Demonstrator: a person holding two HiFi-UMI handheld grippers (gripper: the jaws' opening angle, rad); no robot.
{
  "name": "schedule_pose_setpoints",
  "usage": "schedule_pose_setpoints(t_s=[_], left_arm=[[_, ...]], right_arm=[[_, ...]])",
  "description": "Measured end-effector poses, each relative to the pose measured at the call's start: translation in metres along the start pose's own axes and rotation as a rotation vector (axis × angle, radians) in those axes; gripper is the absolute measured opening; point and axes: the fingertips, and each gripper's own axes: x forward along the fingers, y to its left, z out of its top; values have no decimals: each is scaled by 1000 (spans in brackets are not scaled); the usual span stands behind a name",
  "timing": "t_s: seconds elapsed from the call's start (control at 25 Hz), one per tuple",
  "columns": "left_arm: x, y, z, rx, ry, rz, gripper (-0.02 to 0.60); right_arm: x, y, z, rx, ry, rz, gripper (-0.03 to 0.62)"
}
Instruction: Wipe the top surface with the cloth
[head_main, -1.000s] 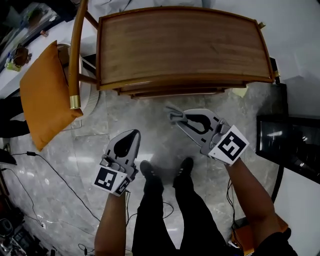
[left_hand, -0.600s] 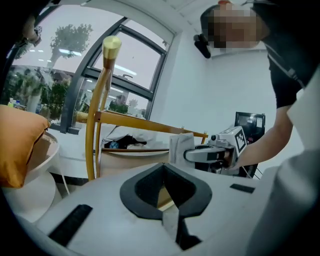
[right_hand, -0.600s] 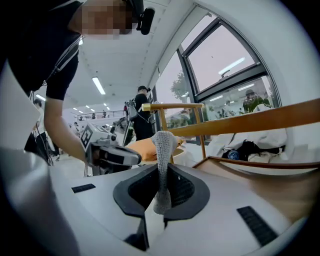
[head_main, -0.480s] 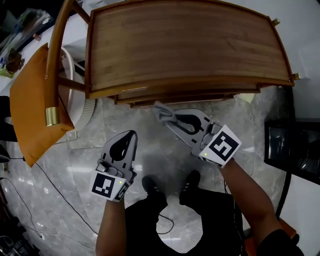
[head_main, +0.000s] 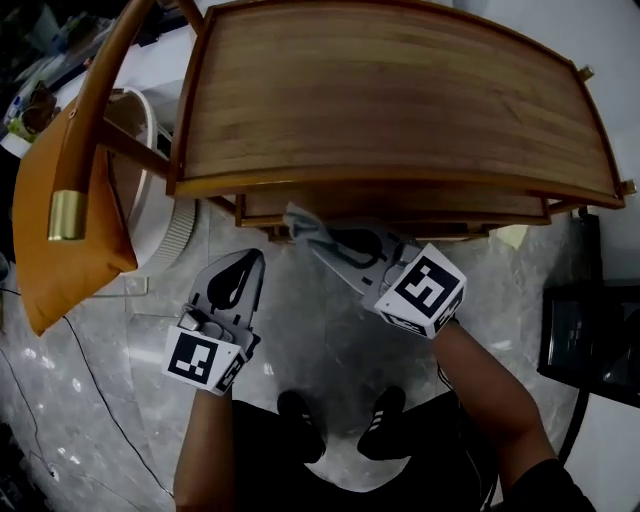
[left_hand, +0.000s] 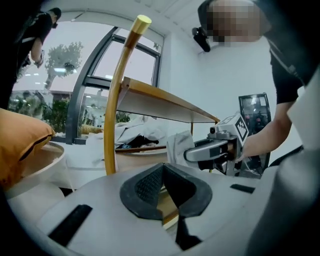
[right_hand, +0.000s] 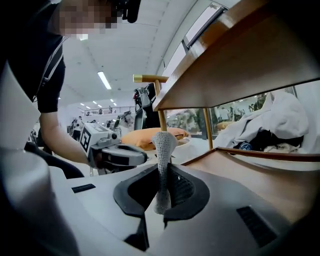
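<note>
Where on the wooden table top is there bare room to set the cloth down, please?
The whole wooden top looks bare, rim to rim, so the cloth in the right tongs can land anywhere. It is crowded only off its left side, where the chair and orange cushion stand close.

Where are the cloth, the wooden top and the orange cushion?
cloth (right_hand: 163, 160): right gripper view, its grey middle.
wooden top (head_main: 390, 100): head view, middle of the bare wood.
orange cushion (head_main: 70, 272): head view, its broad side.
</note>
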Motion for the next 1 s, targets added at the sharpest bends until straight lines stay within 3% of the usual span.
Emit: schedule_pose_setpoints(t_s=[0.36, 0.64, 0.8, 1.0], left_arm=[[-2, 29, -18, 88, -26, 39, 12], [-7, 42, -17, 90, -64, 62, 12], [-14, 41, -14, 127, -72, 46, 12], [-22, 41, -16, 143, -78, 32, 12]], right_arm=[[54, 12, -3, -9, 103, 54, 40], [86, 3, 0, -13, 137, -27, 40], [104, 1, -2, 25, 144, -22, 41], [121, -6, -8, 2, 228, -48, 40]])
